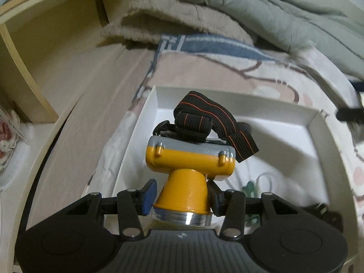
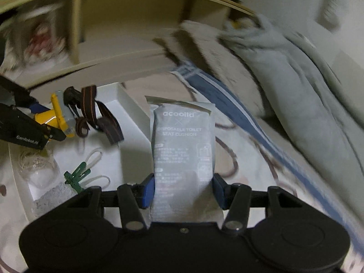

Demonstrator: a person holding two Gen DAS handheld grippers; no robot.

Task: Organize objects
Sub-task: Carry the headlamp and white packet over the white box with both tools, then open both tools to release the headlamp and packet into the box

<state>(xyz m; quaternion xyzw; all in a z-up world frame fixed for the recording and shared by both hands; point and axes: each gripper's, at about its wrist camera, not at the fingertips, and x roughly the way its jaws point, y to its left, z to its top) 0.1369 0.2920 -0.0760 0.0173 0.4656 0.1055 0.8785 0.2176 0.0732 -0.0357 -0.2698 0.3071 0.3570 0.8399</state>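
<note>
**Both grippers loaded over the box**

Left gripper [image 1: 182,195] clamping headlamp [image 1: 190,159] by its yellow cone, above white box [image 1: 157,100]. Right gripper [image 2: 184,188] pinching grey packet [image 2: 183,145] at its lower end, over the bedsheet [image 2: 250,159] just right of the box [image 2: 134,113].

Risks, judged:
- Gripping a tapered cone: lamp possibly sliding forward out of the pads.
- Dangling strap [image 1: 204,116] possibly catching the box wall.
- Packet standing tall from a low pinch: likely flopping or buckling.
- Grippers sitting close; possibly colliding.

Around: green clip [image 2: 76,177] and clear bag [image 2: 38,170] already lying in the box, crowding the floor. Blankets [image 1: 261,6] heaped behind; shelf [image 1: 56,22] at left.
</note>
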